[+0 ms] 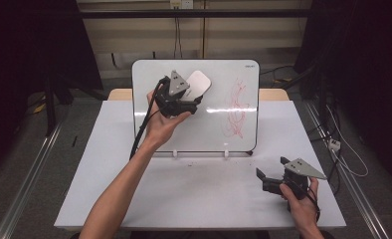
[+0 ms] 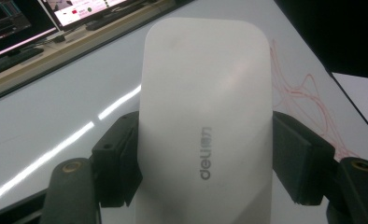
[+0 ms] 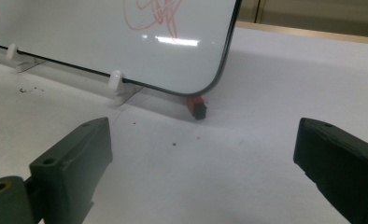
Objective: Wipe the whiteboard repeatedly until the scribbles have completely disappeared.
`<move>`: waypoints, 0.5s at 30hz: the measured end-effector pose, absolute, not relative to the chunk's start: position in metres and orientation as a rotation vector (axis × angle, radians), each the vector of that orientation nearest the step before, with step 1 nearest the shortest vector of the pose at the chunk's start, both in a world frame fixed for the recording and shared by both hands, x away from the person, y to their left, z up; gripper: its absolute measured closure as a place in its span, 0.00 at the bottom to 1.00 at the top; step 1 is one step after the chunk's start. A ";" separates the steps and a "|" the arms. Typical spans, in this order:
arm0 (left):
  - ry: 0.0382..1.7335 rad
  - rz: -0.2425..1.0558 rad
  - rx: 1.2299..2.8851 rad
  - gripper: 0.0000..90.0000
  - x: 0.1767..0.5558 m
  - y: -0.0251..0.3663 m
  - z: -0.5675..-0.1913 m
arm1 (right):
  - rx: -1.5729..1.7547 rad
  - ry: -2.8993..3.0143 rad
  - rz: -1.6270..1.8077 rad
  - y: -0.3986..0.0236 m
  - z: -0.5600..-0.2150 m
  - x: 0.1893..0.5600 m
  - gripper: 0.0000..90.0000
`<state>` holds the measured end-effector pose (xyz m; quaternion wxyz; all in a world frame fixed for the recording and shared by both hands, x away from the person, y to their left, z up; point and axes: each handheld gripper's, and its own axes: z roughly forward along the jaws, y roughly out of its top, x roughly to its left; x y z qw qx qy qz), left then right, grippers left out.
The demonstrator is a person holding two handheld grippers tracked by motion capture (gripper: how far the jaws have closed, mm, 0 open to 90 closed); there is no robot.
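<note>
The left gripper [image 1: 193,105] pinches a white eraser [image 1: 198,85] across its width, both jaws pressed against its long sides, and holds it against the upper middle of the whiteboard [image 1: 159,129], left of the red scribble [image 1: 238,107]. The step in hand looks like wiping that scribble off, so the eraser should stay flat on the board and sweep right across the whole tangle of lines with even pressure, light enough that the propped board does not tip back or slide on its small white feet [image 3: 116,81]. The right gripper [image 1: 272,171] rests low near the table's front right corner, its jaws spread with nothing between them, well apart from the board; it could steady the board's lower right edge if it shifts. The board stands on a white table [image 1: 194,194] flecked with dark crumbs, with a small red and black object [image 3: 197,106] tucked under its corner. Beyond are dark curtains, cables and a pale wall.
</note>
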<state>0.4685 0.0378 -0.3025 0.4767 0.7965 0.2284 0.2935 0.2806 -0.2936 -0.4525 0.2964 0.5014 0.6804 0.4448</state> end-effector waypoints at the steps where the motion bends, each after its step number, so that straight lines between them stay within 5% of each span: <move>1: 0.554 0.721 1.948 0.34 0.469 0.035 -0.302 | 1.335 1.808 1.184 -0.294 -0.453 0.281 0.05; 15: 0.536 0.760 1.960 0.34 0.481 0.002 -0.302 | 1.334 1.816 1.188 -0.293 -0.453 0.284 0.05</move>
